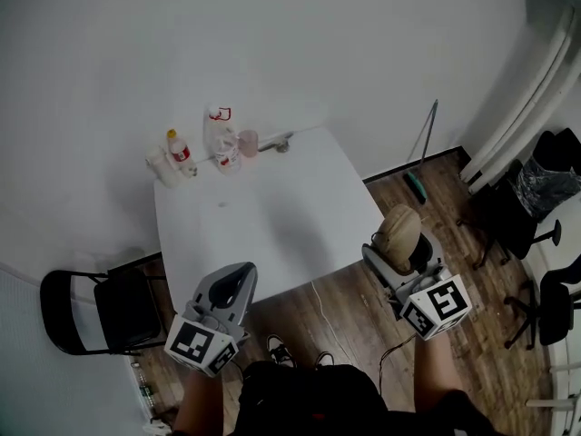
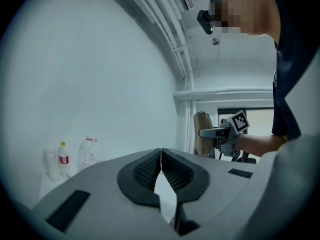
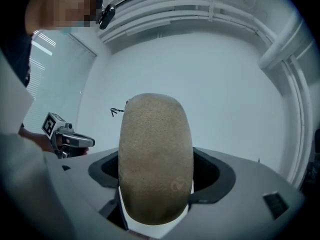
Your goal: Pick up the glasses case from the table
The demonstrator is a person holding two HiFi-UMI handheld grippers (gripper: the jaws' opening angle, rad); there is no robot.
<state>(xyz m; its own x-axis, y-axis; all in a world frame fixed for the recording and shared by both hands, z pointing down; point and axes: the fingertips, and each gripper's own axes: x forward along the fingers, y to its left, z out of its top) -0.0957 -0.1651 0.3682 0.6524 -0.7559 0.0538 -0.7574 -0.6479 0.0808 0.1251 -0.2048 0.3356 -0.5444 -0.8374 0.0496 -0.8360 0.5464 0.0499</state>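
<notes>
The tan, rough-textured glasses case [image 1: 398, 237] is lifted off the white table [image 1: 263, 225] and held past its right front corner, over the wood floor. My right gripper [image 1: 397, 241] is shut on it; in the right gripper view the glasses case [image 3: 155, 156] stands upright between the jaws and fills the middle. My left gripper [image 1: 231, 286] is shut with nothing in it, near the table's front edge; its jaws meet in the left gripper view [image 2: 161, 165]. From there the glasses case [image 2: 202, 132] shows at right in the other gripper.
At the table's far edge stand several plastic bottles [image 1: 181, 152] and a pink cup [image 1: 247, 143]. A black chair [image 1: 95, 310] sits left of the table, office chairs [image 1: 519, 209] at right. A cable [image 1: 327, 316] runs over the floor by the person's feet.
</notes>
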